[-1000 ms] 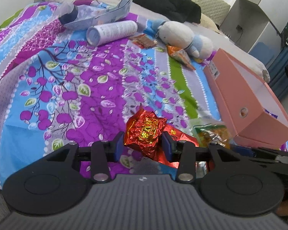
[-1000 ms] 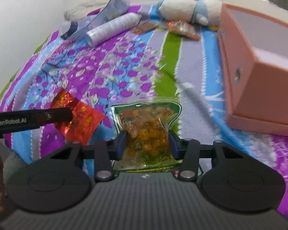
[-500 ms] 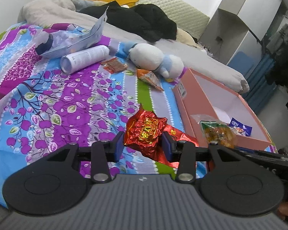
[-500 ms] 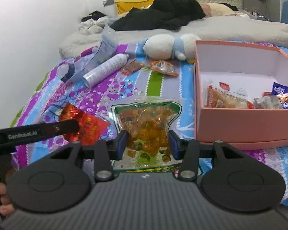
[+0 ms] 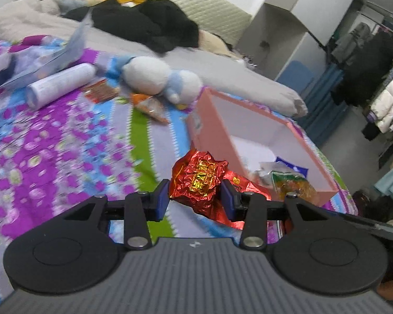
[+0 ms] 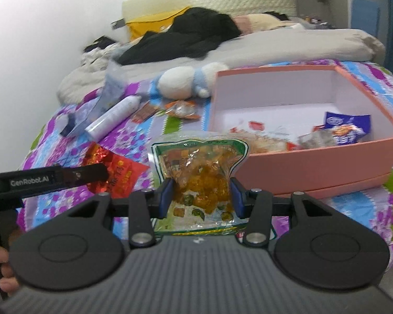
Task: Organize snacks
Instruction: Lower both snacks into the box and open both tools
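My left gripper is shut on a crumpled red foil snack packet and holds it in the air just left of the pink box. My right gripper is shut on a clear bag of orange candies with a green border, held in front of the pink box's near wall. The box is open and holds a blue packet and a few other snacks. The red packet and the left gripper's arm show at the left of the right wrist view.
On the purple flowered bedspread lie an orange snack packet, a brown packet, a white cylinder, a plush toy and a plastic bag. Black clothes and a grey pillow lie behind.
Both grippers have risen and swung right toward the pink box with their packets still held. The box's inside now shows more fully in both views.
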